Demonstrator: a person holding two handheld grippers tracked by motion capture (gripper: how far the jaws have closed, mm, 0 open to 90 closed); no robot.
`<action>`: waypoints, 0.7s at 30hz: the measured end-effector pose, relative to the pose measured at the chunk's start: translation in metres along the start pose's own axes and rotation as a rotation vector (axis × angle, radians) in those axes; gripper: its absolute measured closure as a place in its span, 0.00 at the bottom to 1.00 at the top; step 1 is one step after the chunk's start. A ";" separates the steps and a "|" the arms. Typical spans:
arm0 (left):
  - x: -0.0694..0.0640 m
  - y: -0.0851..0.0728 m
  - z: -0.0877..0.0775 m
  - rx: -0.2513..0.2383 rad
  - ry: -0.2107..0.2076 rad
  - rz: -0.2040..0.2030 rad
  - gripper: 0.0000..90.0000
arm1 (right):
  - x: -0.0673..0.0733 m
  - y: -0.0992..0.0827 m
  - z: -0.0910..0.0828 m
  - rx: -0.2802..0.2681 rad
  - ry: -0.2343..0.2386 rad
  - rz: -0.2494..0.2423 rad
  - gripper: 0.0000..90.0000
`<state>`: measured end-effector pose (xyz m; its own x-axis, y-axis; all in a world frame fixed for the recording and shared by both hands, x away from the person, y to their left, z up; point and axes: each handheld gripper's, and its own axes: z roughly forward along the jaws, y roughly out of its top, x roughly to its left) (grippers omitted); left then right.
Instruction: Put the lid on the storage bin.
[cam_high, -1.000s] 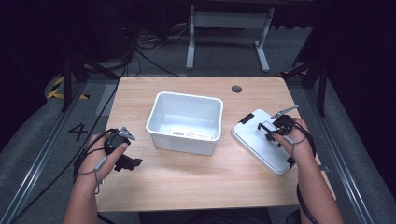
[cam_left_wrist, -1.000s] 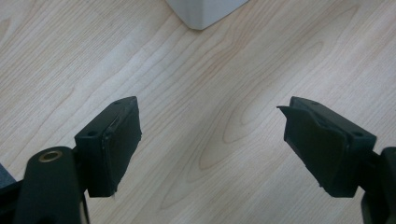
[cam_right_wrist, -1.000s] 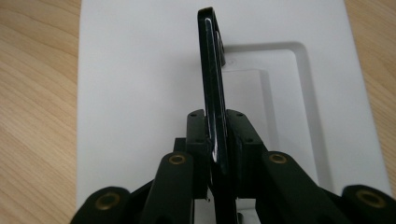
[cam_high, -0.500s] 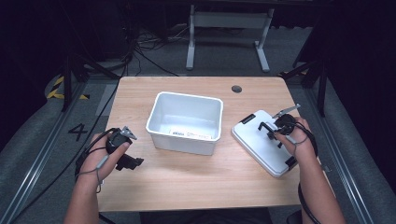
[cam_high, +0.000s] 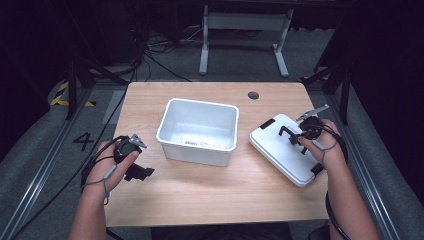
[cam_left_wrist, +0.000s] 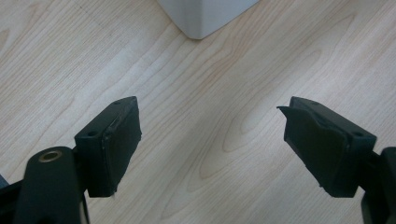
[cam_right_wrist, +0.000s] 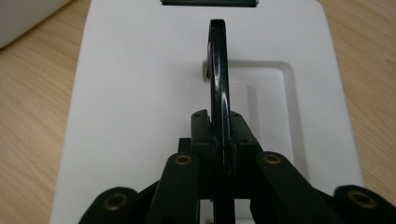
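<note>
A white plastic bin (cam_high: 195, 152) stands open in the middle of the wooden table (cam_high: 210, 200). Its white lid (cam_high: 277, 150) lies flat on the table to the right of it. My right gripper (cam_high: 299, 136) is shut on the lid's black handle (cam_high: 287, 133). In the right gripper view the handle (cam_right_wrist: 218, 60) stands upright between the jaws of my right gripper (cam_right_wrist: 219, 135), over the lid (cam_right_wrist: 140, 93). My left gripper (cam_high: 142, 172) hovers open left of the bin. The left gripper view has my left gripper (cam_left_wrist: 210, 140) wide open over bare wood, with a bin corner (cam_left_wrist: 205, 16) ahead.
The bin holds only a label on its floor. Black clips (cam_high: 266, 123) sit at the lid's ends. A round cable port (cam_high: 253, 95) is near the table's far edge. Bare wood spreads along the near side. Cables and a metal frame (cam_high: 245, 22) lie on the floor beyond.
My right hand has edged slightly away from me with the handle in its grip. The lid stays almost where it was. The left hand has not moved.
</note>
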<state>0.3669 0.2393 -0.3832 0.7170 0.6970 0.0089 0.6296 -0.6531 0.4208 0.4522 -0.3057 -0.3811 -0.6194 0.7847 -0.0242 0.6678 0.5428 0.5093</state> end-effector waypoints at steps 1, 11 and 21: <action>0.000 0.000 0.000 -0.002 0.000 0.000 0.22 | 0.000 0.002 -0.003 0.001 0.007 -0.003 0.94; 0.001 0.002 -0.001 -0.011 -0.001 -0.002 0.22 | 0.003 0.022 -0.033 -0.021 0.016 -0.049 0.94; 0.003 0.004 -0.003 -0.023 -0.003 0.002 0.21 | 0.008 0.041 -0.061 -0.071 0.033 -0.088 0.94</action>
<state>0.3709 0.2400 -0.3787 0.7188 0.6952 0.0070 0.6215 -0.6471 0.4415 0.4493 -0.2949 -0.3082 -0.6884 0.7240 -0.0439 0.5801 0.5860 0.5658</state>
